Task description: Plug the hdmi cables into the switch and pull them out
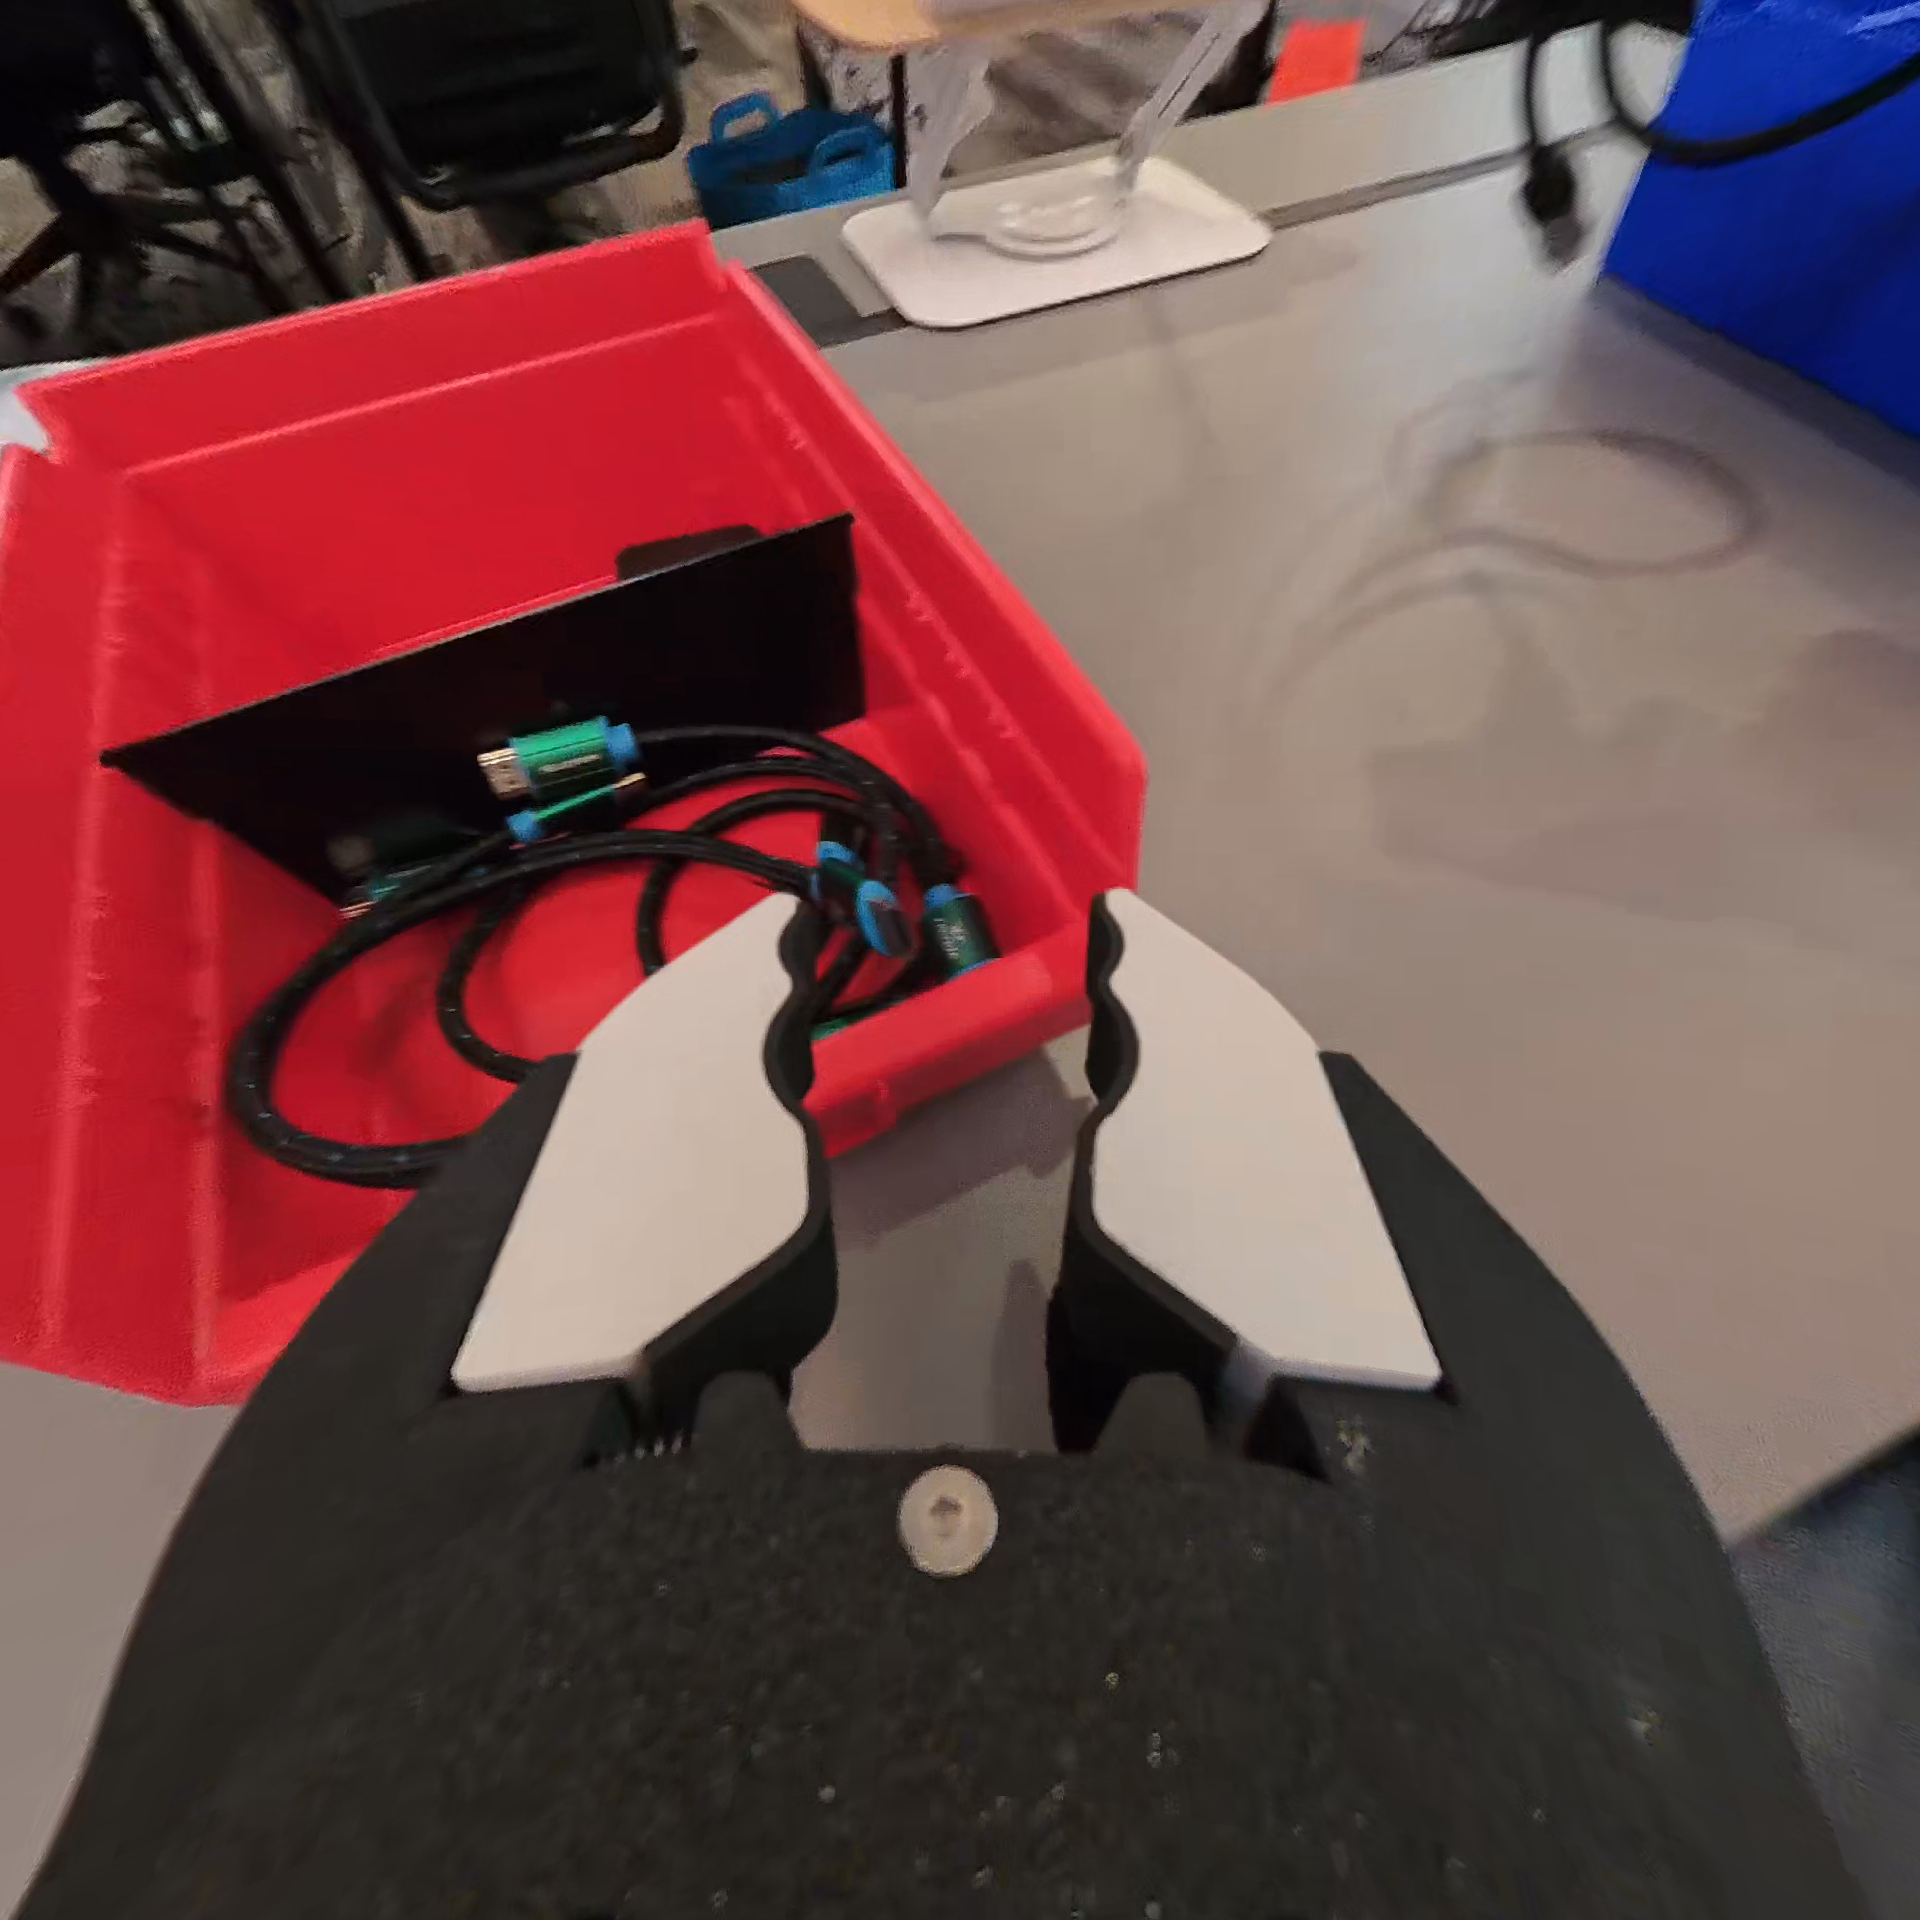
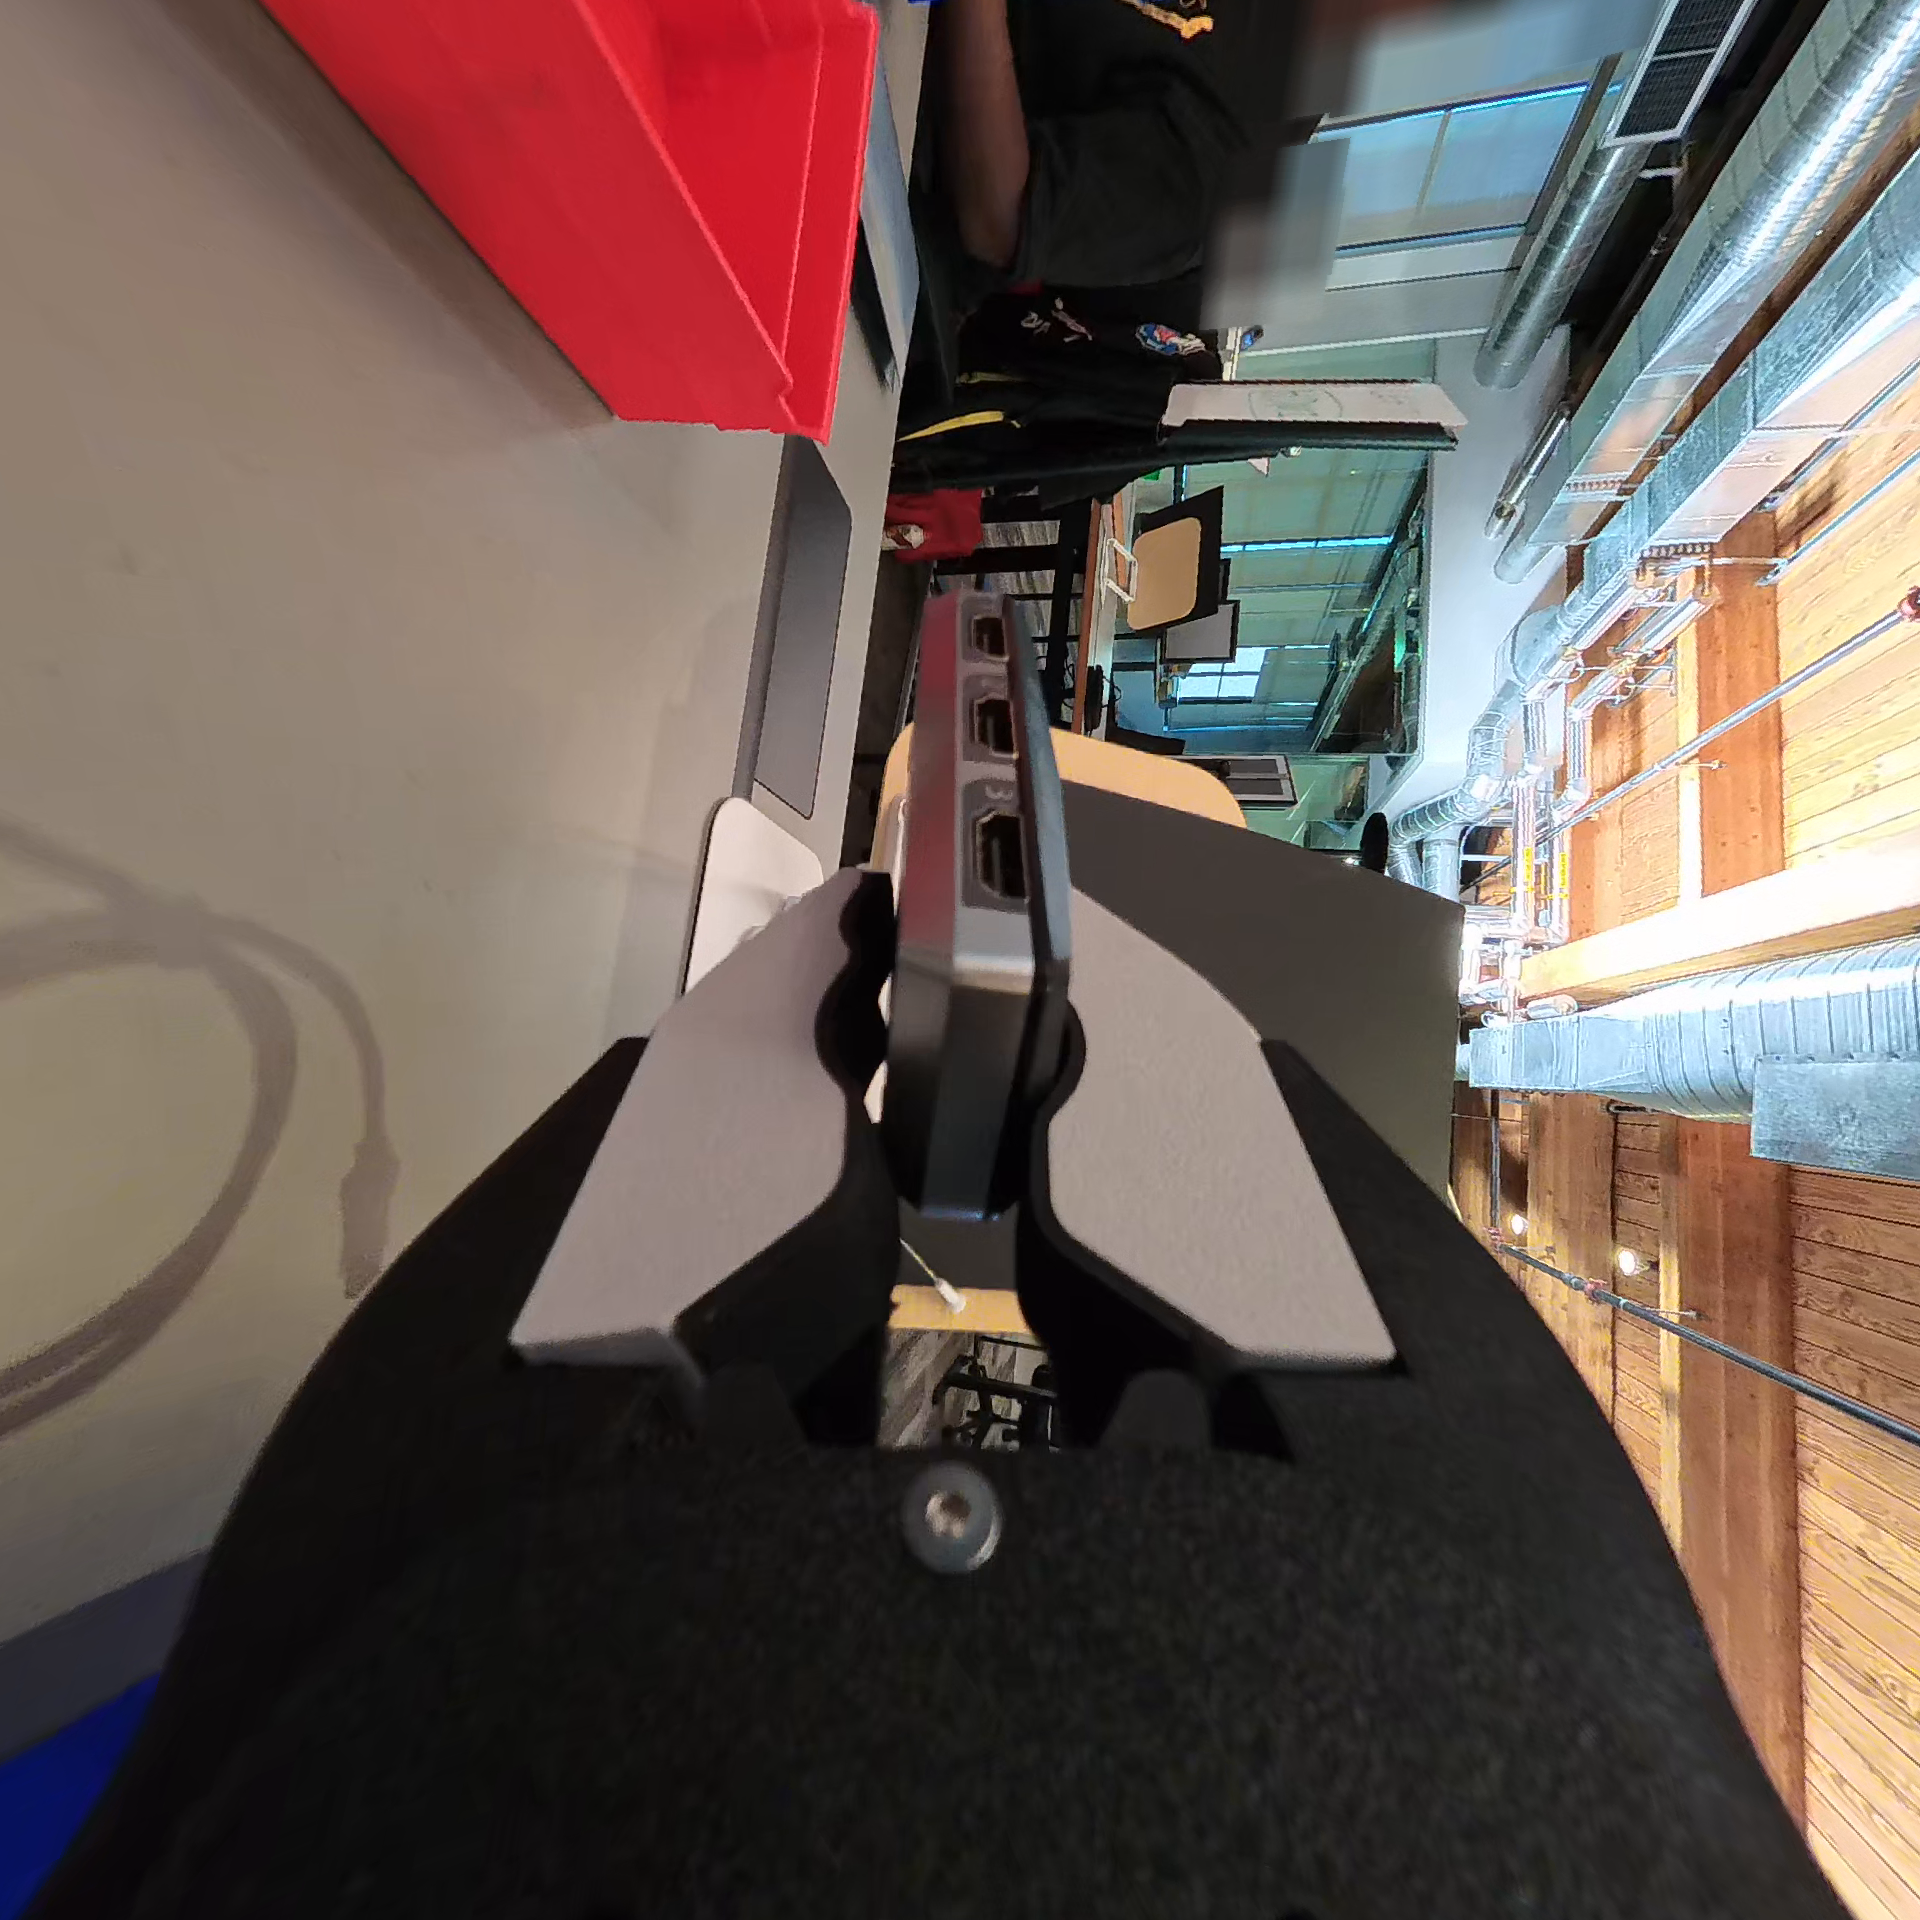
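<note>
My right tongs are clamped on the switch, holding it on edge in the air with its row of 3 empty ports facing away from me, nothing plugged in yet. My left tongs stand apart with nothing between them, hovering over the near right corner of the red bin, which sits on the grey bench.

The cables lie tangled in the bin's bottom, beside a black panel leaning across it. 1 green-and-blue plug rests against that panel with its metal tip showing; another plug lies by the bin's near right corner, just ahead of the left tongs.

I judge we are at the fetching step: switch in hand, no cable picked. Next I would lower the left tongs into the bin, close on the plug body nearest them, lift it free of the tangle, then line its tip up with a port.
</note>
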Demonstrator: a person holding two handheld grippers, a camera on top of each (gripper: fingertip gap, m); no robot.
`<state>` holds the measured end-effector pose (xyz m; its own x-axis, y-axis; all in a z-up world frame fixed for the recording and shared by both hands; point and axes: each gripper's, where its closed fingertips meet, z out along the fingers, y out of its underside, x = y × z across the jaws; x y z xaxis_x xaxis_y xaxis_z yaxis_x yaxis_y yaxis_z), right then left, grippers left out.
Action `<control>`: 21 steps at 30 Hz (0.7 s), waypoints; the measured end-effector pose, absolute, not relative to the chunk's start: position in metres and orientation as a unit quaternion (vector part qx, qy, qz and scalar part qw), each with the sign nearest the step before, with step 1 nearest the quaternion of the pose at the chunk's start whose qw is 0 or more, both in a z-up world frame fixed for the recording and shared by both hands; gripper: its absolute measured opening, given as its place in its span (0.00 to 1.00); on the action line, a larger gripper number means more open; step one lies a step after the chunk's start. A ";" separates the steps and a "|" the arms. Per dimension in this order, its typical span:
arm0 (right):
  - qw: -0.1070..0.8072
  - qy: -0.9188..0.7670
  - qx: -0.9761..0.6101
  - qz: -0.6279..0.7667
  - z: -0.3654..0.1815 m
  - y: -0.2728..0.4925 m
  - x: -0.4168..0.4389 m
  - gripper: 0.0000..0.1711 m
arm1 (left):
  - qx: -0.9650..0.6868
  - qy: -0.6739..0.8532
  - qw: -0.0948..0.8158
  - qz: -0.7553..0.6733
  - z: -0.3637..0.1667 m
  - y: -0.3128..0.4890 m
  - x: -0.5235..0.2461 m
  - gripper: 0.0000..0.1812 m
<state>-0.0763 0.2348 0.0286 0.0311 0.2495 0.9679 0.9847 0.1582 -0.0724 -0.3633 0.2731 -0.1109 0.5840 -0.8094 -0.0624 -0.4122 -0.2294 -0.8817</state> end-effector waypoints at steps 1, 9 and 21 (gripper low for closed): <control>0.486 -0.584 -0.528 -0.379 0.029 0.234 -0.075 0.15 | -0.763 0.405 0.467 -0.191 -0.116 0.280 -0.363 0.27; 0.479 -0.586 -0.533 -0.379 0.027 0.233 -0.073 0.15 | -0.814 0.392 0.425 -0.062 -0.157 0.304 -0.364 0.06; 0.478 -0.587 -0.534 -0.377 0.028 0.231 -0.075 0.14 | -0.764 0.384 0.497 -0.147 -0.063 0.287 -0.389 0.05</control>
